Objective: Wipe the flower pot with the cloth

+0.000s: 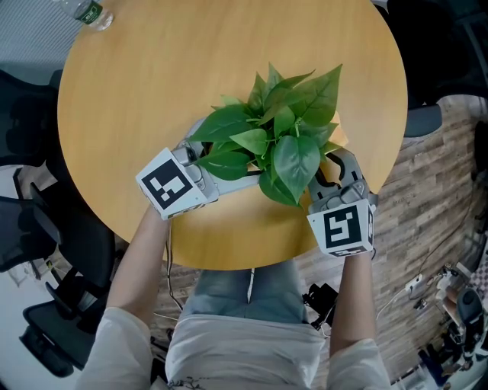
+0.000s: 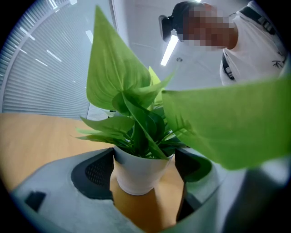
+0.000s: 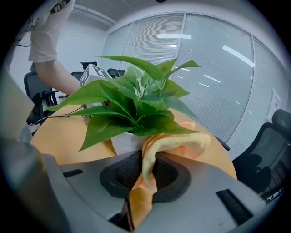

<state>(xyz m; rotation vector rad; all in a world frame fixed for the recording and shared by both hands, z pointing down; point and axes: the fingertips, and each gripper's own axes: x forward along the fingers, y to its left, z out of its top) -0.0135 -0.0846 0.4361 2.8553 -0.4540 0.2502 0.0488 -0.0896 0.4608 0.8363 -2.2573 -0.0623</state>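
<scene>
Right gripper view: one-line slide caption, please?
Right gripper, shut on the orange cloth, beside the white flower pot under its leaves.

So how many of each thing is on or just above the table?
Pot with plant: 1
Cloth: 1
Bottle, at the edge: 1
Tools: 2, the left tool and the right tool
Total: 5
</scene>
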